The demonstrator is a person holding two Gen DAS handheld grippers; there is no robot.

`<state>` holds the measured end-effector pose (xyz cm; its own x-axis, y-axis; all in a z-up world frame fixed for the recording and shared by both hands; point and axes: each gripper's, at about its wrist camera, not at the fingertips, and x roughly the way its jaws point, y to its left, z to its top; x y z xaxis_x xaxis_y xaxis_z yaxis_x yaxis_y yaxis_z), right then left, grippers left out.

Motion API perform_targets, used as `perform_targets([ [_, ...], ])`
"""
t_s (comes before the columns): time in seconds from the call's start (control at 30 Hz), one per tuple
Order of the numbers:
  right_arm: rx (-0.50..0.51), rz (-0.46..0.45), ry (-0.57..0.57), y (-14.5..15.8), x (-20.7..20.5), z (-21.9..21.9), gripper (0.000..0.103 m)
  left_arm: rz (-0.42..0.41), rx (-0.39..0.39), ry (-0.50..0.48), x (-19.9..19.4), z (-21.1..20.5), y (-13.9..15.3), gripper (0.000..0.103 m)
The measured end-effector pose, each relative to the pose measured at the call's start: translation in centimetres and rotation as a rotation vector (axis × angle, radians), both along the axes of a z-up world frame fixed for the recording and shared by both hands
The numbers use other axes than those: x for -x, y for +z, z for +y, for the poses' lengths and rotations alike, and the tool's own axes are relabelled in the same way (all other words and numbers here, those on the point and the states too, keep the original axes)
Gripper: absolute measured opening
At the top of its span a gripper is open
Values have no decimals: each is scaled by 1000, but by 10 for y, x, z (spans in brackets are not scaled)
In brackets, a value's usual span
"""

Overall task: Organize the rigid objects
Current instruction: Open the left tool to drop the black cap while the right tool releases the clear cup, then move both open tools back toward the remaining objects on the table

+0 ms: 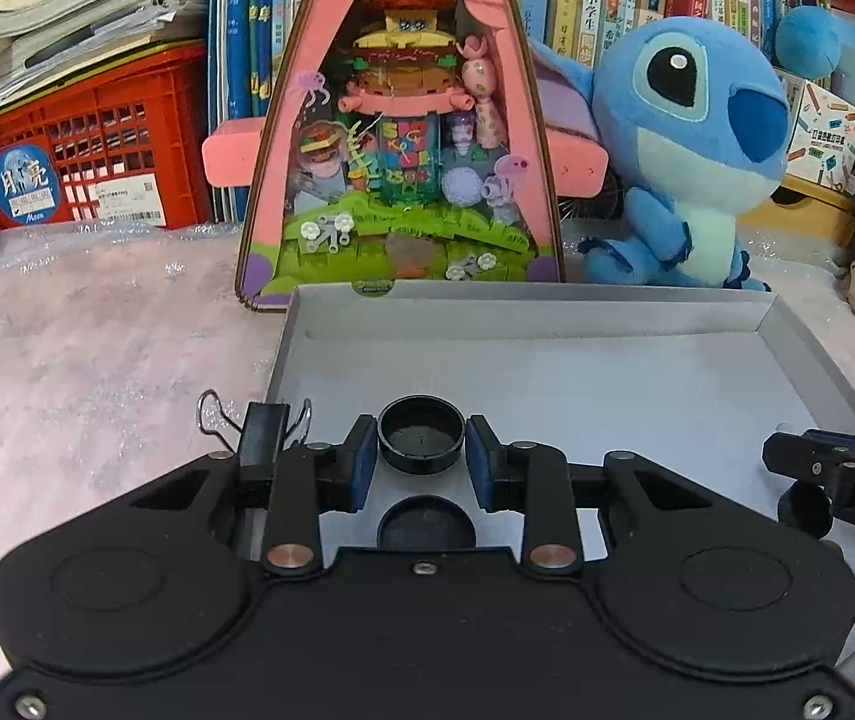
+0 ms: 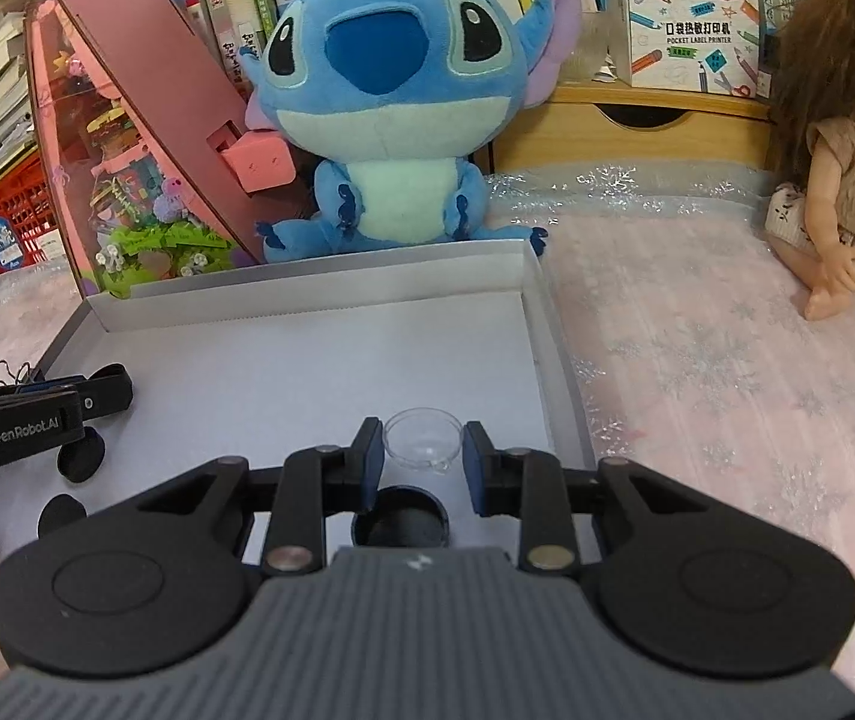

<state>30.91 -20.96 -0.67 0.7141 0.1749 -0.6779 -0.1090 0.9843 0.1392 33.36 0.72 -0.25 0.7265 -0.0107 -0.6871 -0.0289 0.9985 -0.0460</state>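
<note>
My left tongs (image 1: 421,457) are clenched on a black round cap (image 1: 421,443), pads pressing its sides, held over the near left part of the white tray (image 1: 547,306) so it can go down beside another black cap (image 1: 426,521) already lying there. My right tongs (image 2: 418,461) grip a clear round lid (image 2: 423,437) the same way, near the tray's right wall. A binder clip (image 1: 259,433) sits at the tray's left edge.

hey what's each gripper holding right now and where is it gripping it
The left gripper clamps a small black round cap by its opposite side walls. The right gripper clamps a clear round lid the same way, over the white tray.
</note>
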Motion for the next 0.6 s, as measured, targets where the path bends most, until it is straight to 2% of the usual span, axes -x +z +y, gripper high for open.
perform_targets([
  [0.1,-8,-7,-3,0,1,0,38,5,0,6,0,2,0,30],
  [0.2,-5,-21,-5,2,4,0,52,-6,2,0,4,3,3,43],
  [0.47,-7,-70,-3,16,22,-4,67,-36,20,-28,25,1,20,59],
  [0.6,-6,-105,3,26,35,-4,73,-82,4,-46,42,-5,31,69],
])
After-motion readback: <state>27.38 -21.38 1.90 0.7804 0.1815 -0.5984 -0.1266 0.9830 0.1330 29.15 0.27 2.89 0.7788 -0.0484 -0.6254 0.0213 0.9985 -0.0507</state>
